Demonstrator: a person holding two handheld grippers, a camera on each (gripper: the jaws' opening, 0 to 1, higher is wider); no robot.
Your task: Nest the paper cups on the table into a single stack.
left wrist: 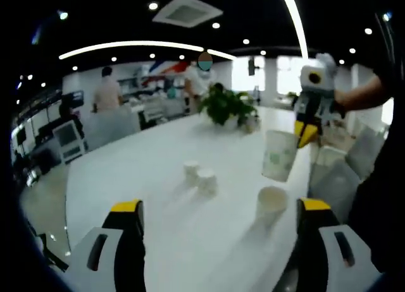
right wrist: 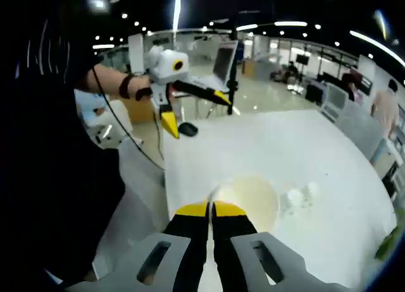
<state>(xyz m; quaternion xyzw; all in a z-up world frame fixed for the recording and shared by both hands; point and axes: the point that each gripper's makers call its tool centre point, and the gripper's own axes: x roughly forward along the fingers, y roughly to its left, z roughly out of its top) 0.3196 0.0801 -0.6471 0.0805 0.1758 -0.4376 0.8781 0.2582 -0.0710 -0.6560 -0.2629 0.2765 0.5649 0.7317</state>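
- Holding one paper cup [left wrist: 279,154] in the air by its rim, right gripper [left wrist: 307,135] with jaws pressed together on the cup wall; cup hangs tilted above another cup [left wrist: 272,202] standing mouth-up on the tabletop [left wrist: 158,210], apparently lined up for nesting.
- Same held cup [right wrist: 253,200] seen from above in the right gripper view, its open mouth just beyond the pinched yellow jaw tips of the right gripper [right wrist: 210,210]; overexposed, so its outline is faint.
- Left gripper [left wrist: 218,210] with jaws wide apart, nothing between them, hovering low over the tabletop; likely free for the next cup. Seen also in the right gripper view [right wrist: 196,112], raised, jaws spread.
- Two small cups [left wrist: 200,177] side by side, further along the tabletop, upside down as far as I can tell.
- Potted plant [left wrist: 226,105] at the far end; people beyond, blurred.
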